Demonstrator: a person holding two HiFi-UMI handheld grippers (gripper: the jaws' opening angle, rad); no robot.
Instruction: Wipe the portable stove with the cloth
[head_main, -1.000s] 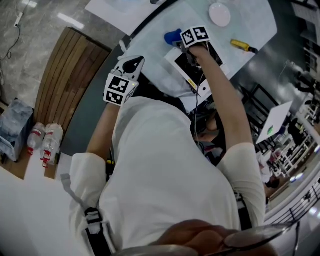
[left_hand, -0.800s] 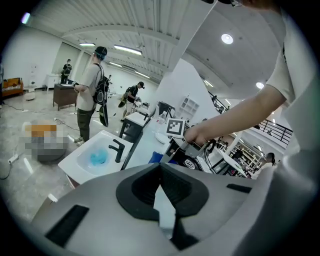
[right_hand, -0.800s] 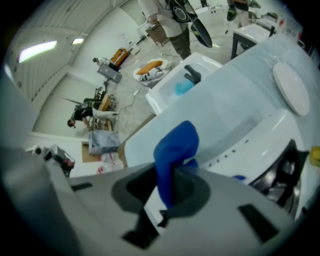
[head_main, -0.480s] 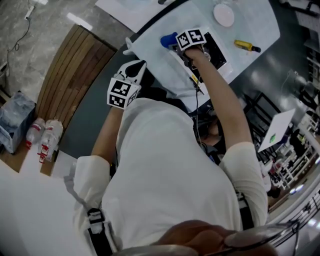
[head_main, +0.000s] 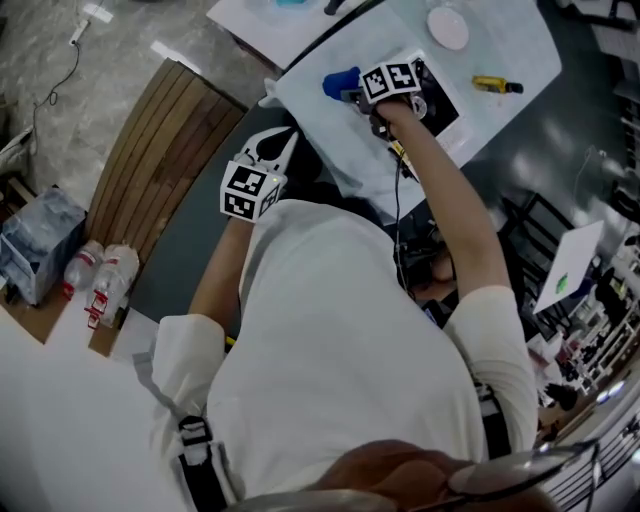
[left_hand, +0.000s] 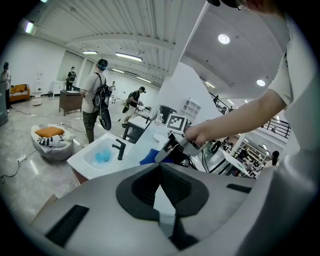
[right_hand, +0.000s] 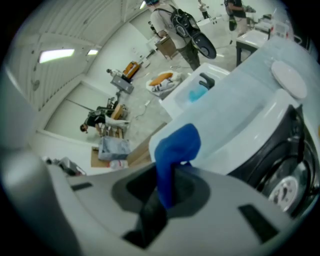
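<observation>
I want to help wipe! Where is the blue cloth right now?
The blue cloth is pinched in the right gripper, near the top middle of the head view. It is over the pale table, just left of the portable stove.

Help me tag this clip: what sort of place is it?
Probably a large open workshop or lab hall, not a home: a freestanding sink, people standing with backpacks, desks beyond.
</observation>
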